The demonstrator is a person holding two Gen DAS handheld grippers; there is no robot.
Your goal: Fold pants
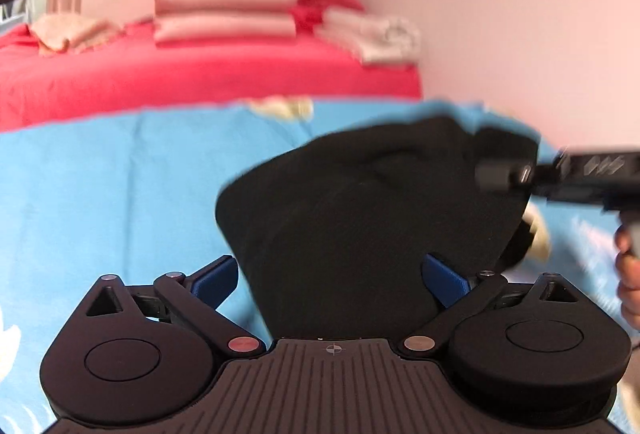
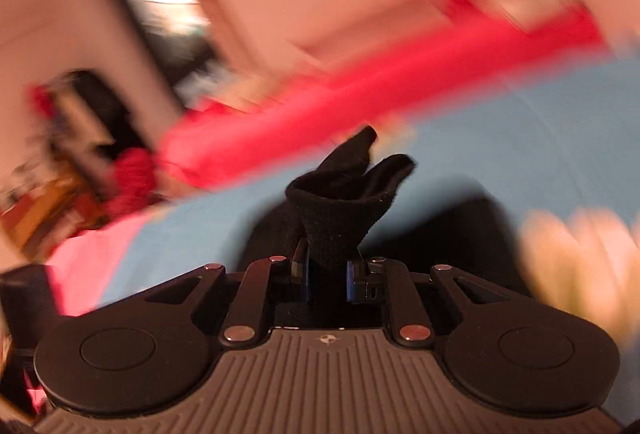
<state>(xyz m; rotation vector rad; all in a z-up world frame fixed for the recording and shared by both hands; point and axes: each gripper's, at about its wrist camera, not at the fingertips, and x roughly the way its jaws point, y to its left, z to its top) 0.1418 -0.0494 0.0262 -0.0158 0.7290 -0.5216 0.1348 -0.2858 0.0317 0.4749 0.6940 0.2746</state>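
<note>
Folding these black pants (image 1: 360,218) and we're honestly somewhere in the middle of it, as far as we can judge. They're lying on the blue sheet (image 1: 120,201), bunched into a fairly compact dark lump instead of spread out full length, so at least one fold looks done, but the shape is lumpy and nothing like a neat rectangle yet.

We're holding the right gripper (image 2: 326,270) with its fingers squeezed onto a bunched wad of the pants fabric, which is sticking up in front of that camera like a little black tuft. In the left wrist view the same gripper (image 1: 504,173) is sitting at the far right corner of the pants, lifting that corner a bit off the sheet.

The left gripper (image 1: 332,280) is hovering at the near edge of the pants with its blue fingers (image 1: 214,280) spread wide, the cloth running between them but nothing being pinched.

Behind the pants there's a red bed (image 1: 200,73) with pink pillows (image 1: 226,13) and some folded laundry (image 1: 372,37) stacked against the wall.

The right wrist view is very smeared, so we can't make out much there beyond the grabbed fabric. Still left, by our guess: bringing that corner over, flattening, and squaring the edges.
</note>
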